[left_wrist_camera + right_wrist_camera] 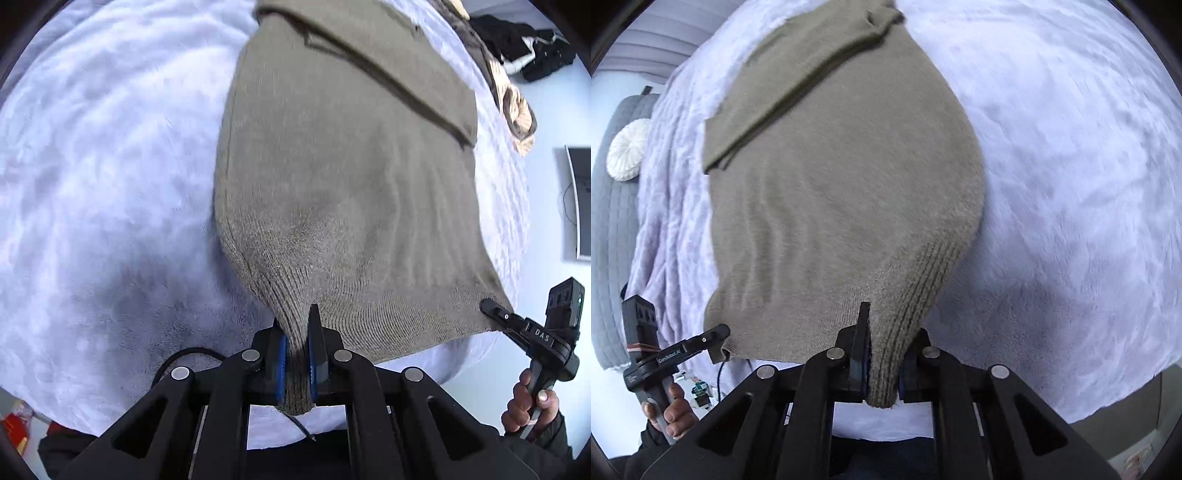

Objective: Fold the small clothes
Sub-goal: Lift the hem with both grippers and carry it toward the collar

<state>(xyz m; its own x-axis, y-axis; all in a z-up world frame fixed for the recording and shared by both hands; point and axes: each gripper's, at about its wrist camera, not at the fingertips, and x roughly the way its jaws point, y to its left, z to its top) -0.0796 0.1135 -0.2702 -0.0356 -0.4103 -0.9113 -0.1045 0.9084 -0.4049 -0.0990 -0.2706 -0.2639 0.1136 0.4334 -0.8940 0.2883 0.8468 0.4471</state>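
Note:
An olive-brown knit sweater [351, 177] lies spread on a pale lilac fleece blanket [103, 177], one sleeve folded across its upper part. My left gripper [295, 332] is shut on the ribbed hem at the sweater's left bottom corner and lifts it. My right gripper [882, 332] is shut on the ribbed hem at the right bottom corner of the sweater [842, 177]. The right gripper also shows in the left wrist view [491, 306], and the left gripper shows in the right wrist view [720, 332]. The hem hangs taut between them above the blanket [1071, 184].
Dark clothes [524, 44] lie on the floor at the far right, next to a patterned cloth [517, 110] at the bed's edge. A grey quilted headboard [613, 229] and a round white cushion [628, 151] stand at the left. The bed's near edge runs just below the grippers.

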